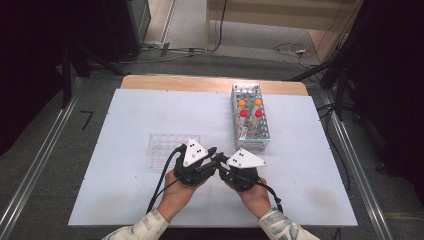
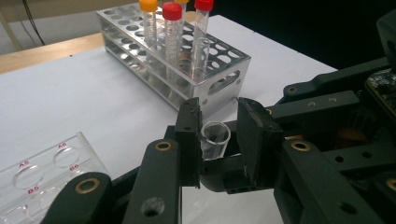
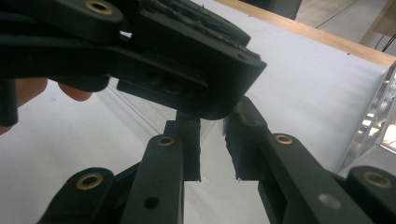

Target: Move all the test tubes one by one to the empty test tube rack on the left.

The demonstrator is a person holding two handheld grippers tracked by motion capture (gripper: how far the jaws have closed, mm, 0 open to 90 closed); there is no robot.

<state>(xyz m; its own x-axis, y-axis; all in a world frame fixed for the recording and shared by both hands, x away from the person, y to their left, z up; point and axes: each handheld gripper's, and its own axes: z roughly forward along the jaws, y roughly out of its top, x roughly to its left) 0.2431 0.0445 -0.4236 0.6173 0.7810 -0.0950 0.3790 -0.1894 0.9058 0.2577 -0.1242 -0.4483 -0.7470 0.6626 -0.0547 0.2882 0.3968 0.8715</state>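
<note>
A clear uncapped tube point(image 2: 215, 138) hangs tilted above the white table mat, just in front of the metal rack point(image 1: 252, 142). In the left gripper view my left gripper point(image 2: 218, 135) straddles the tube's open rim; one jaw touches it and a gap shows at the other. My right gripper point(image 2: 327, 107) comes in from the right, its dark jaw tips around the tube's lower part. In the right gripper view my right gripper point(image 3: 212, 140) stands narrowly set under the left gripper point(image 3: 187, 46); the tube there is hard to make out. In the high view the left gripper point(image 1: 214, 150) and right gripper point(image 1: 220, 159) meet tip to tip.
The rack point(image 2: 219, 88) holds upright tubes with orange caps point(image 1: 242, 103) and red caps point(image 2: 172, 28). A clear well plate point(image 1: 167, 145) lies left of the grippers, close to the left hand. The white mat point(image 1: 125, 125) lies on a wooden table; cables run on the floor beyond.
</note>
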